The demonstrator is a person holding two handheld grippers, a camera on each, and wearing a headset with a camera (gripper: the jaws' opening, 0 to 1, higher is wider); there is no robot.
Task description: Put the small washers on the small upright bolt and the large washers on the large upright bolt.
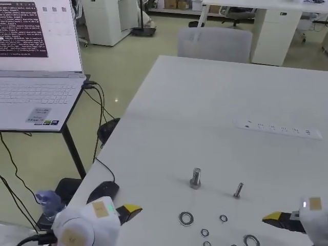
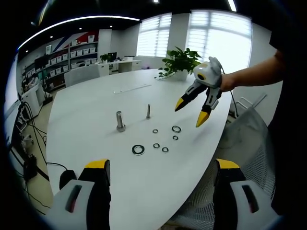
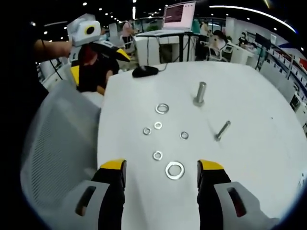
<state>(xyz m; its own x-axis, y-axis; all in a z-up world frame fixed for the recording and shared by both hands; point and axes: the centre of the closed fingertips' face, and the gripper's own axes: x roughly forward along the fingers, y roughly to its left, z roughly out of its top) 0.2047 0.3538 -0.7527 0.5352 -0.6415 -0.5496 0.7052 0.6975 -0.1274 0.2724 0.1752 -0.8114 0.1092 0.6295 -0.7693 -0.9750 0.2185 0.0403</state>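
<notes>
On the white table (image 1: 215, 113) a large upright bolt (image 1: 195, 178) stands left of a small upright bolt (image 1: 238, 190). In front of them lie a large washer (image 1: 186, 219), a second large washer (image 1: 250, 240) and small washers (image 1: 223, 218) (image 1: 204, 232). My left gripper (image 1: 129, 211) is open at the table's near left edge, empty (image 2: 160, 167). My right gripper (image 1: 275, 219) is open at the near right, with one large washer (image 3: 175, 170) on the table just ahead of its jaws (image 3: 162, 166). Neither gripper touches anything.
An open laptop (image 1: 36, 77) sits on a stand to the left, with cables and a mouse (image 1: 102, 192) near the table's left edge. A white power strip (image 1: 279, 128) lies at the far right. A grey chair (image 1: 215, 43) stands at the far end.
</notes>
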